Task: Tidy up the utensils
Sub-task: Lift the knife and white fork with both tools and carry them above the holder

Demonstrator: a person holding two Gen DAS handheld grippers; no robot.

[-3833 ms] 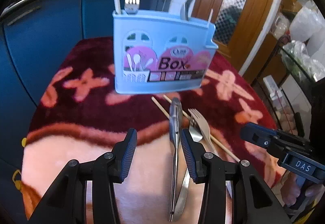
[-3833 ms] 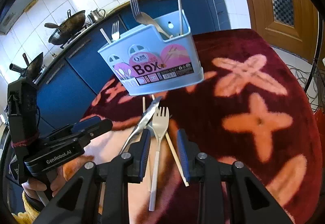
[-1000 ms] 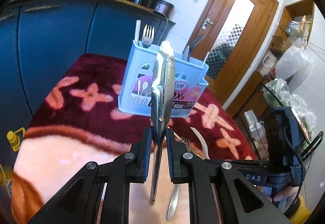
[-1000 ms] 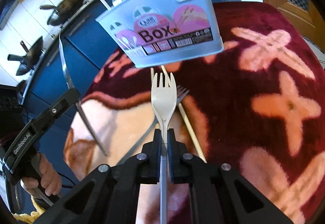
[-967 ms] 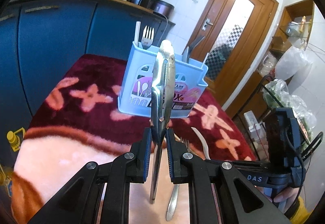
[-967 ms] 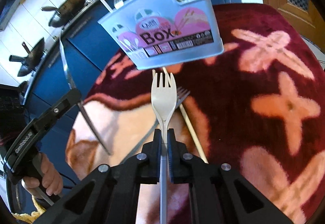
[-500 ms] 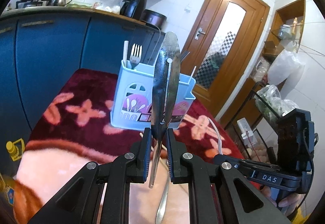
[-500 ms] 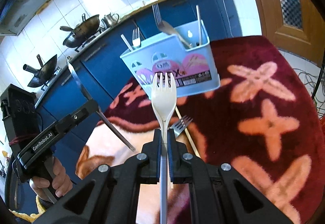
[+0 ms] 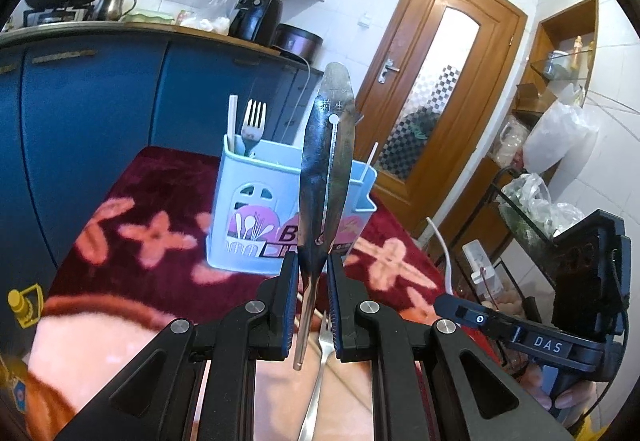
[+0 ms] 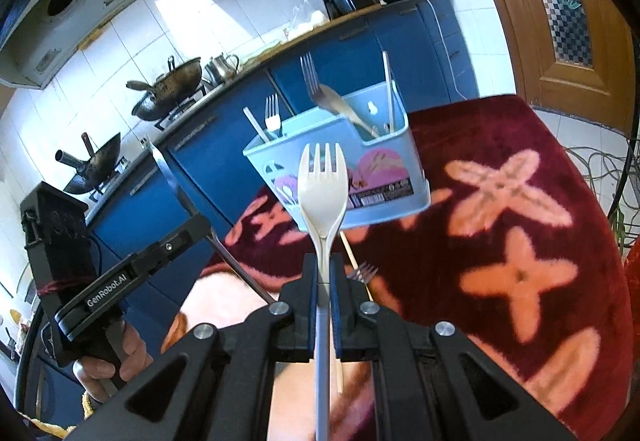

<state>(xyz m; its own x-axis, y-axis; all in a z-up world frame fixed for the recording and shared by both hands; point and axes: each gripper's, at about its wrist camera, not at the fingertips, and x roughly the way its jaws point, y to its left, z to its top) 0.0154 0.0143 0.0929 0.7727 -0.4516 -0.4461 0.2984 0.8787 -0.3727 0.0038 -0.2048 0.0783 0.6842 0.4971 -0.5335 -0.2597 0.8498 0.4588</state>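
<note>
The left tongs (image 9: 312,281) are clamped on a slim, polished metal utensil (image 9: 326,161) that stands almost upright between the pads, its broad rounded end topmost with small stamped characters and a slot down the middle; its thin lower end hangs free below the pads. What kind of utensil it is I cannot tell. The right tongs (image 10: 323,277) are closed on a cream plastic fork (image 10: 323,193), tines up, its pale handle running back between the fingers and cut off at the frame's bottom edge. Ahead of both tongs stands a light blue utensil box (image 10: 380,177) on the red flowered cloth covering the surface (image 10: 520,233); the held pieces hide part of its printed label in each view. Forks and pale sticks stand in its compartments, though their lower parts are hidden by the wall. Just below the right tongs lie a metal fork (image 10: 362,272) and a wooden chopstick (image 10: 352,253), mostly covered by the tongs.
</note>
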